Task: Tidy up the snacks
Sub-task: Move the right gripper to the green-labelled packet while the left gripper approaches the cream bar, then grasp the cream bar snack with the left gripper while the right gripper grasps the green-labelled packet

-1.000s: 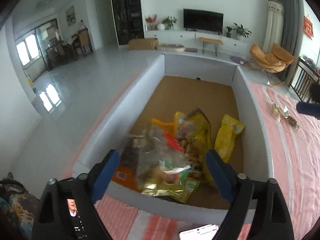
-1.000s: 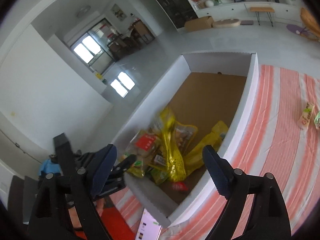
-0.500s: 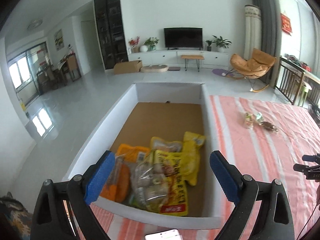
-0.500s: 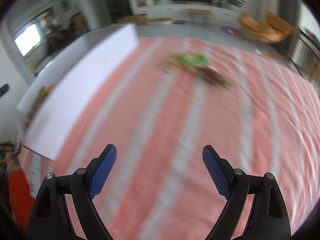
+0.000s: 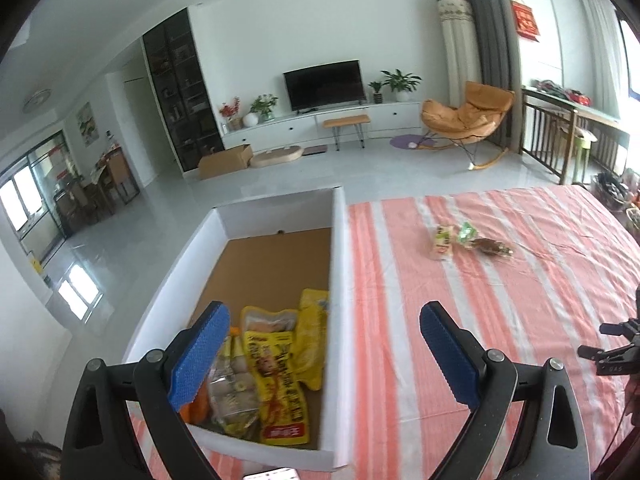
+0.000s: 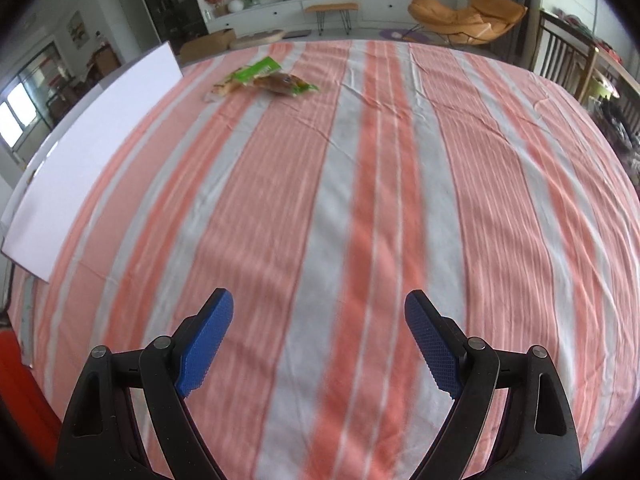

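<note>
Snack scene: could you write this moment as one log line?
left gripper: open, empty, over white cardboard box | right gripper: open, empty | loose green-and-brown snack packets: on striped cloth

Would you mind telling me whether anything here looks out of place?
Yes: a few snack packets lie loose on the striped cloth, apart from the pile in the white box. Both grippers' jaws are open and empty.
</note>
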Demonstrator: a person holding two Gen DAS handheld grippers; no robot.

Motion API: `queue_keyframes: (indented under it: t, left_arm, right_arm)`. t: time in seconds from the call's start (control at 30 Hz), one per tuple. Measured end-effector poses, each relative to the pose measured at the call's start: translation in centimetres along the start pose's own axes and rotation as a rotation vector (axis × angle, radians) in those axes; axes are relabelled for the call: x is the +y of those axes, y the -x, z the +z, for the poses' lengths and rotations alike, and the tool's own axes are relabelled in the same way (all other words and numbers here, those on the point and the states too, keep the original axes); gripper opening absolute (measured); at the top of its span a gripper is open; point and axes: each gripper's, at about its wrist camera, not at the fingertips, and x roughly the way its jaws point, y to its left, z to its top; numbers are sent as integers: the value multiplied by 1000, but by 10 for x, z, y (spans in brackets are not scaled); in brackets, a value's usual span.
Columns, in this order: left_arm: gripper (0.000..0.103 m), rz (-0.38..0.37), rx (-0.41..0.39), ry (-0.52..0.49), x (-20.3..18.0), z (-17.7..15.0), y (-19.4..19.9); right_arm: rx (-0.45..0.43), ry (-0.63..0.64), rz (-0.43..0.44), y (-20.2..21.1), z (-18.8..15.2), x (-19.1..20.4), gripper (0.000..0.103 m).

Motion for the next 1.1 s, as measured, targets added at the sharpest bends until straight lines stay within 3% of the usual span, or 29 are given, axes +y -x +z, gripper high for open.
queue_keyframes:
  t: [0.07, 0.17, 0.23, 0.33, 0.43, 0.57, 0.8, 0.83, 0.87, 0.9, 0.97, 1.1]
  left_arm:
    - [96, -40, 6, -1, -15, 2, -1]
    - [103, -169, 46, 9, -46, -5, -9]
    - [103, -285, 115, 5, -77, -21, -26]
    - [103, -387, 238, -27, -123, -53, -66]
    - [103, -407, 334, -28, -147, -77, -107]
    - [103, -435, 382, 49, -140, -81, -139]
    - [103, -439, 366, 105, -117, -31, -190]
    - [103, -445, 369, 110, -115, -22, -201]
    - [103, -448, 375, 113, -115, -10, -214]
    - [103, -449, 384, 113, -116, 3, -228]
    - [103, -444, 400, 102, -116, 18, -253]
    - [102, -439, 417, 23, -139, 57, -298]
  right_arm:
    - [-7, 7, -5, -2, -3, -5, 90]
    - [-18, 16, -11, 1, -10, -11, 90]
    - [-18, 10, -4, -1, -9, -18, 90]
    - [-12, -3, 12, -6, 1, -27, 90]
    - [-10, -10, 53, -16, 35, -35, 90]
    - [7, 59, 98, -44, 109, -26, 90]
    - [119, 255, 124, -140, 227, 29, 88]
    - [125, 276, 122, -148, 233, 35, 87]
    - [132, 294, 125, -156, 237, 41, 74]
    - [147, 315, 132, -164, 239, 45, 52]
    - [152, 346, 117, -166, 240, 50, 48]
    - [187, 274, 140, -144, 215, 27, 46]
